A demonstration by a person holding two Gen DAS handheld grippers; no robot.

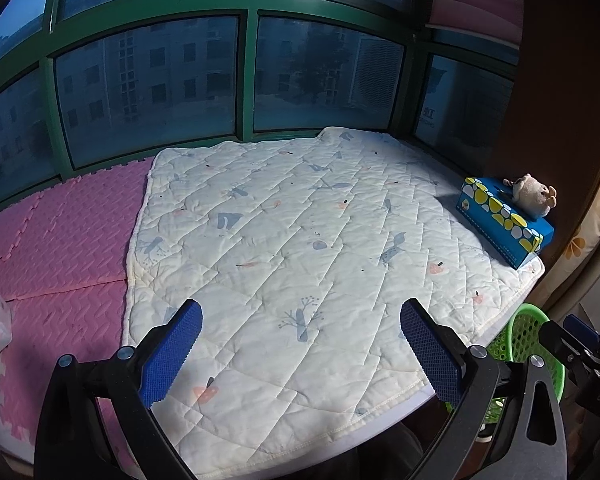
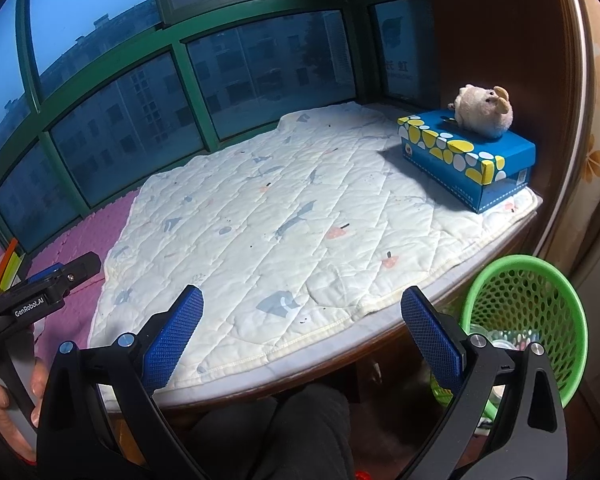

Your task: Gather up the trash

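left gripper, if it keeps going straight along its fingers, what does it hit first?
Probably the white quilt. The left gripper is open and empty, pointing out over the quilt's bare middle toward the window. The tissue box sits well off to the right. Depth is unclear, so it might clear the quilt and reach the glass.

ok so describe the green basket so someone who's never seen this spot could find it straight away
Start from the white quilted blanket spread over the window seat, and follow its front edge to the right-hand corner, below the blue tissue box. The green basket stands there, lower than the seat. It is the only bright green, round, mesh-walled thing in sight.
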